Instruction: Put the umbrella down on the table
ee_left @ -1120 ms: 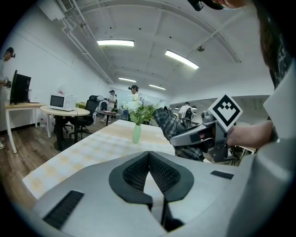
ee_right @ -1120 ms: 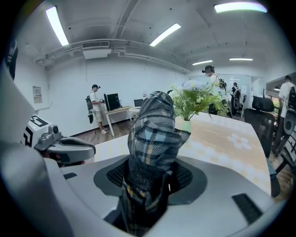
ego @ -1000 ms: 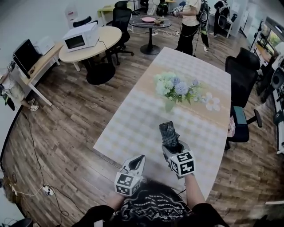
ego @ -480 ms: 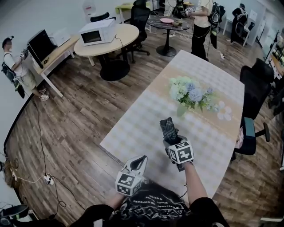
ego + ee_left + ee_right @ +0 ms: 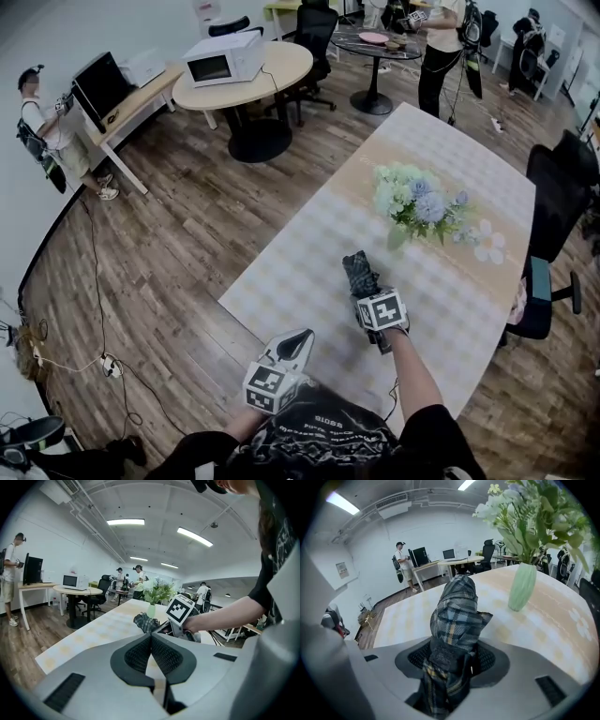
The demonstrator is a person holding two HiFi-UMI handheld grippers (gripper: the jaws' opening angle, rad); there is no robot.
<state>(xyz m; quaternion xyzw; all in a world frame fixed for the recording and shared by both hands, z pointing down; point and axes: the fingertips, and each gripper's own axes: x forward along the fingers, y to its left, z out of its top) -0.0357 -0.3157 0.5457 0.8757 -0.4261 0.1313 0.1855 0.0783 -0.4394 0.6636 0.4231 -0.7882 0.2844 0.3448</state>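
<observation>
A folded dark plaid umbrella (image 5: 359,271) sticks out forward from my right gripper (image 5: 367,292), which is shut on its lower part. In the right gripper view the umbrella (image 5: 457,613) fills the gap between the jaws of the right gripper (image 5: 452,657) and points over the checked table (image 5: 412,616). It hangs low above the table (image 5: 300,277), near the front right; whether it touches I cannot tell. My left gripper (image 5: 302,335) hovers off the table's near edge, shut and empty. In the left gripper view, the left gripper (image 5: 151,637) looks toward the umbrella (image 5: 145,622).
A pale green vase of flowers (image 5: 418,201) stands mid-table, beyond the umbrella; it rises close at the right in the right gripper view (image 5: 522,587). A black office chair (image 5: 555,234) sits at the table's right. Round tables, a microwave (image 5: 223,60) and people stand farther off.
My right gripper has come down toward the table with the umbrella and tipped more steeply downward. The left gripper has hardly shifted. The head view has turned a little.
</observation>
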